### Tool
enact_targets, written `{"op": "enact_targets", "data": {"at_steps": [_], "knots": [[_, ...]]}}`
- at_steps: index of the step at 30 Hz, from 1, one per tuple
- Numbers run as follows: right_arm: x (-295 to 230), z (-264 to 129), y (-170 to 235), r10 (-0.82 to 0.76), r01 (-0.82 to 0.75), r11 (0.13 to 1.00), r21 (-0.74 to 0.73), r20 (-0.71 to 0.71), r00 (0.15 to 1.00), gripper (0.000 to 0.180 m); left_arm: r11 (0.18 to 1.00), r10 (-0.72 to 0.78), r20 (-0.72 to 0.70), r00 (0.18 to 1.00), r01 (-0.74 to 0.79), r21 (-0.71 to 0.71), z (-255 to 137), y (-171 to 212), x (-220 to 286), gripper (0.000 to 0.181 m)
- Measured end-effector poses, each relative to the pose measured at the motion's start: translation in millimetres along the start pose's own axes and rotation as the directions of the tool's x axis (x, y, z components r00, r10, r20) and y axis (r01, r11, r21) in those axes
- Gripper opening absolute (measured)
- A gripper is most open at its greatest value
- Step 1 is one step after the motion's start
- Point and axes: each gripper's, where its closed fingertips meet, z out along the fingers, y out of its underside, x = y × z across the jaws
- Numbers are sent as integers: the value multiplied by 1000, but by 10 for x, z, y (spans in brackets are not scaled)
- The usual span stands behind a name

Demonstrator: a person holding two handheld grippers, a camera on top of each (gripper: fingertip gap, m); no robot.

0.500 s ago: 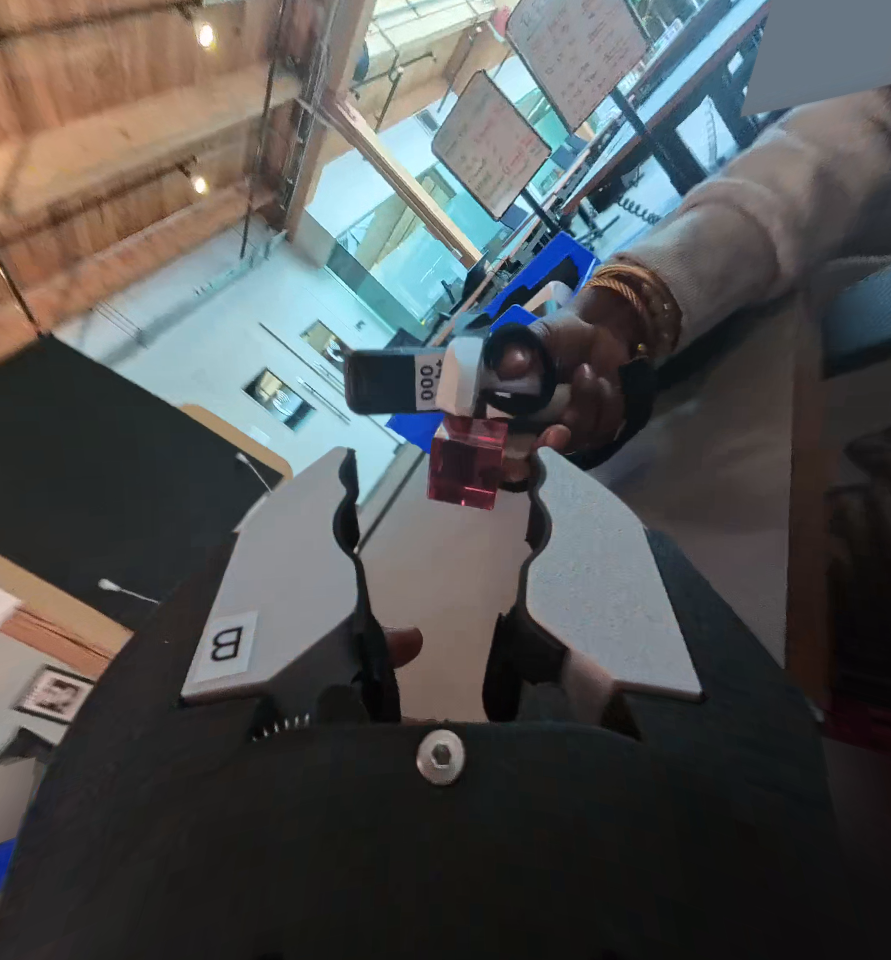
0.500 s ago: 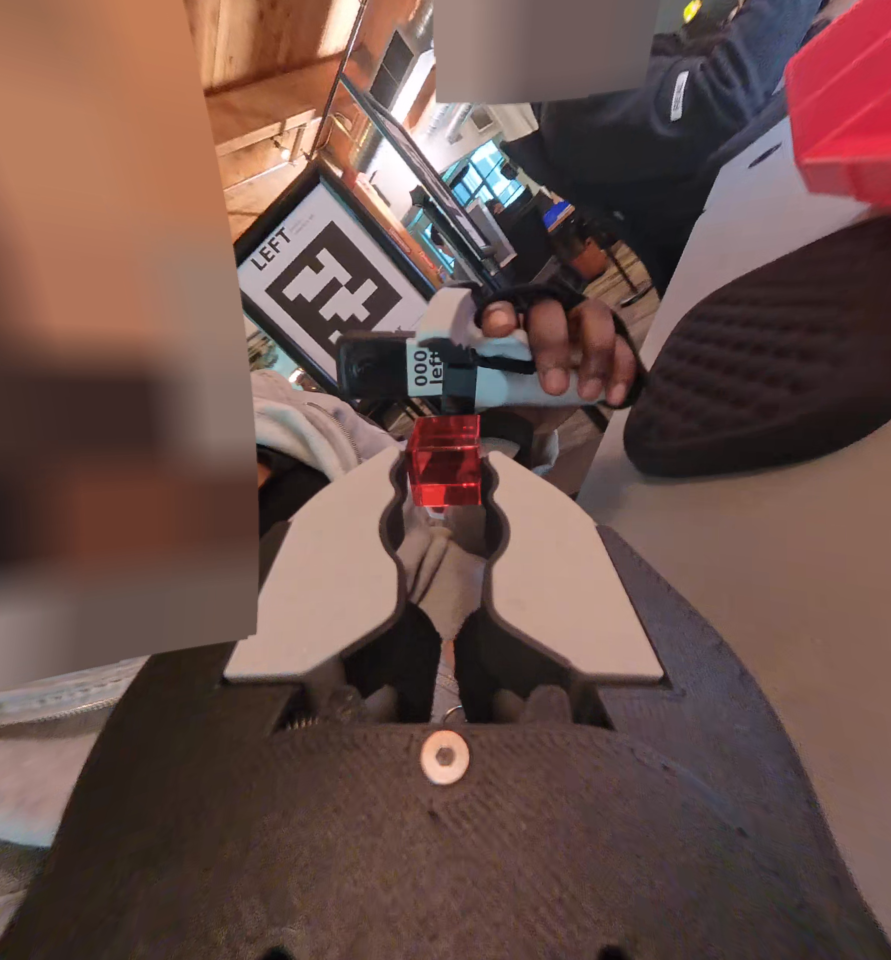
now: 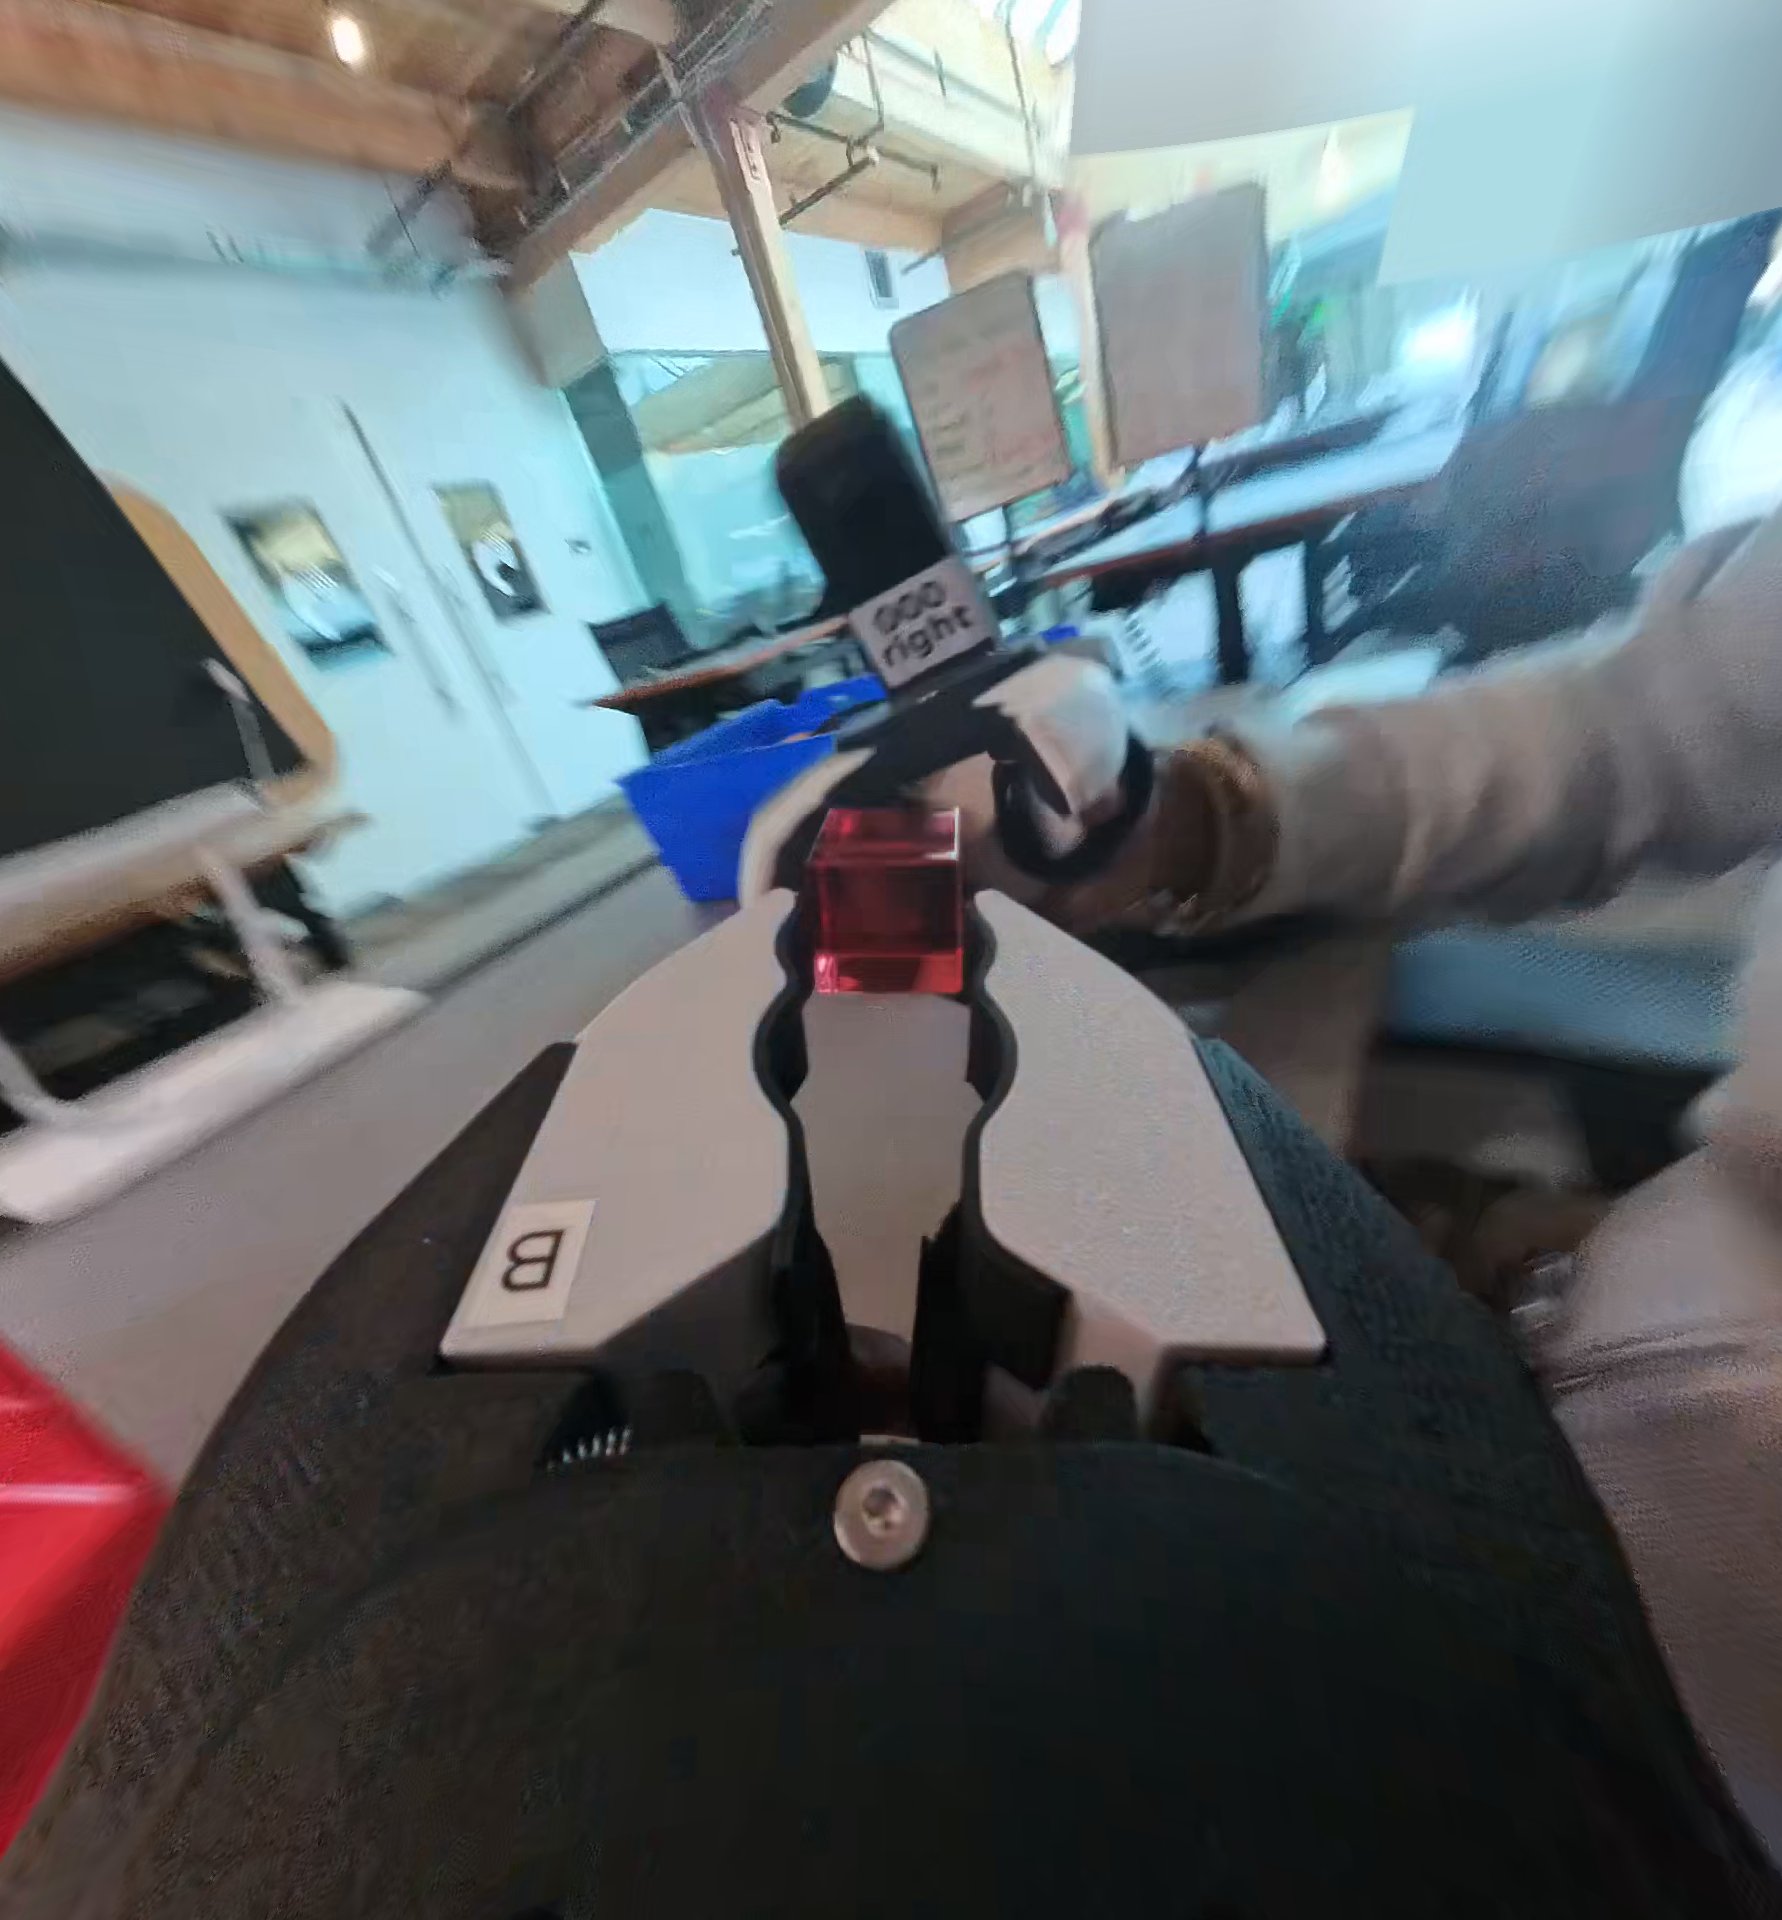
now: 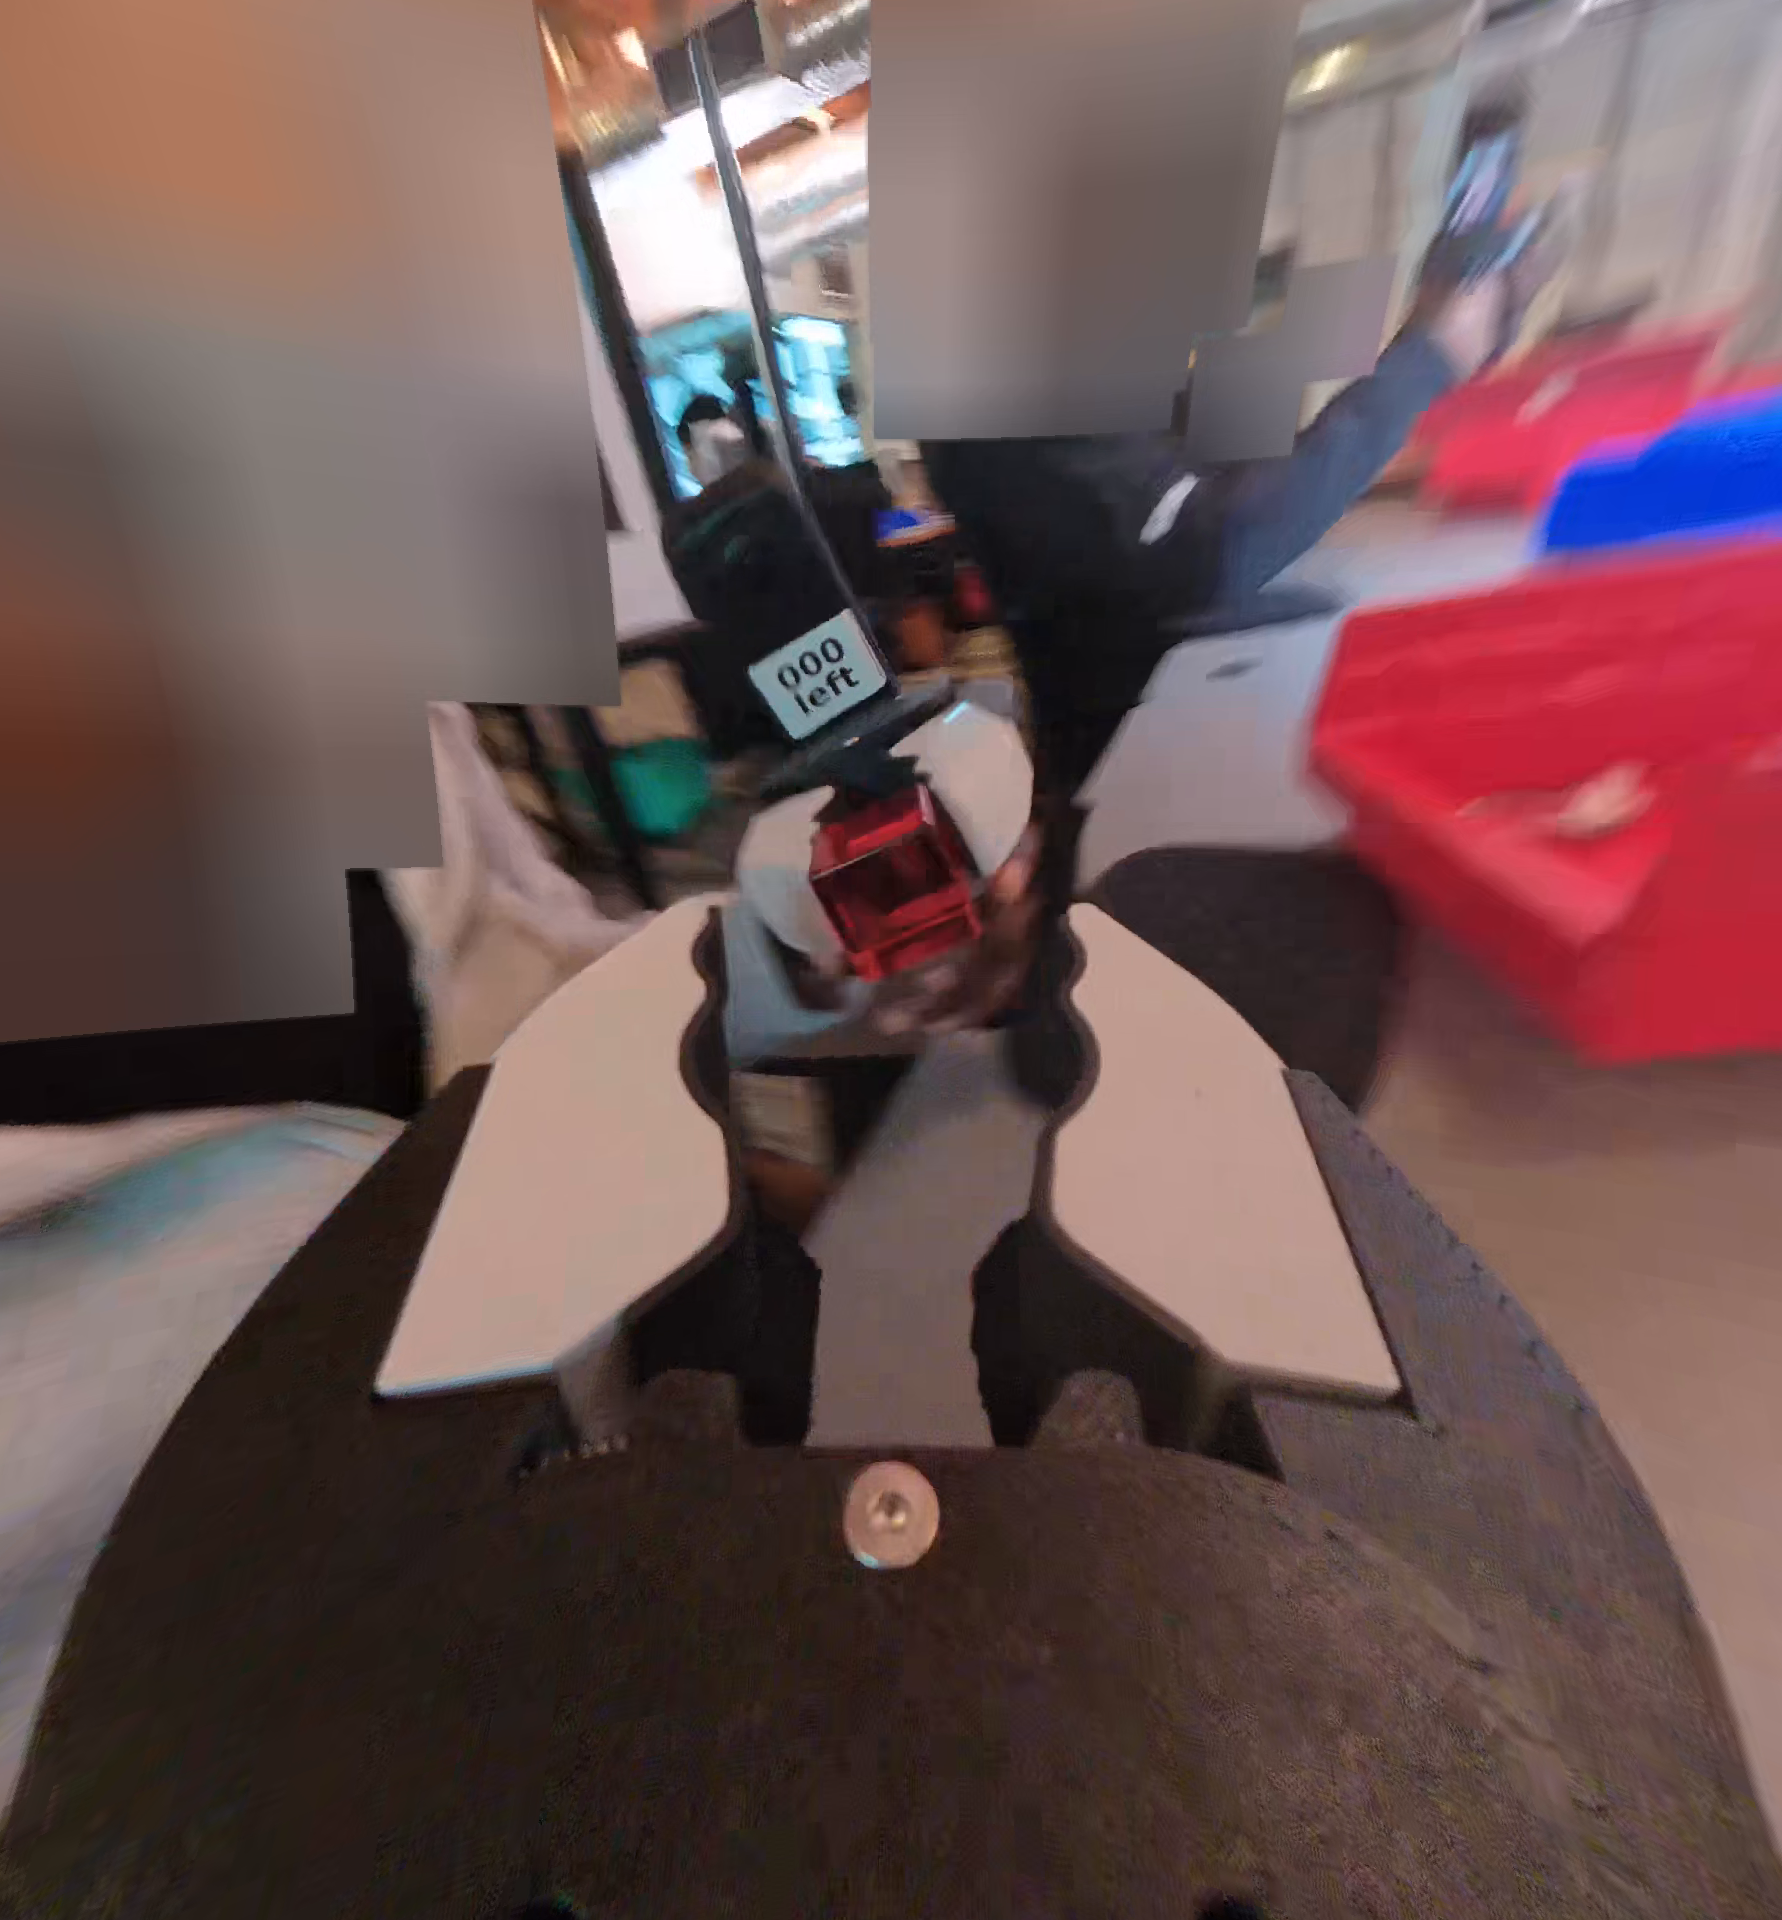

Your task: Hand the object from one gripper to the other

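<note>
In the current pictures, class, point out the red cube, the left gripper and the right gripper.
red cube (image 3: 887, 902): left wrist view, on its front face.
left gripper (image 3: 885, 920): left wrist view, midway between its fingertips, shut on the cube.
right gripper (image 4: 885, 940): right wrist view, midway between its open fingertips.

Grey table (image 4: 1552, 1195) with red bins (image 4: 1614, 790), 1 blue bin (image 3: 721, 800).

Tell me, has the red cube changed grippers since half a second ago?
Yes. The red cube now sits clamped in the left gripper; the right gripper is open and clear of it.
</note>
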Motion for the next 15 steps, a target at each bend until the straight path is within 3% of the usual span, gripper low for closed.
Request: {"op": "enact_targets", "data": {"at_steps": [2,4,6,9,15], "knots": [[-21,-39,-79,-357,355,934,-43,-128,925,62,954,-300,-98,949,300,-19,4,10,37,27],[-73,-61,-80,-662,639,749,-173,-197,723,56,832,-554,-179,813,546,-92,0,54,80,27],[-123,-47,-24,-840,788,542,-291,-186,510,51,745,-659,-267,703,659,-104,-30,17,130,27],[-91,-1,86,-912,827,409,-386,-150,381,49,686,-720,-306,623,706,-174,-40,62,207,26],[-113,60,177,-942,852,334,-403,-106,319,26,679,-727,-324,605,704,-209,-14,95,276,26]]}}
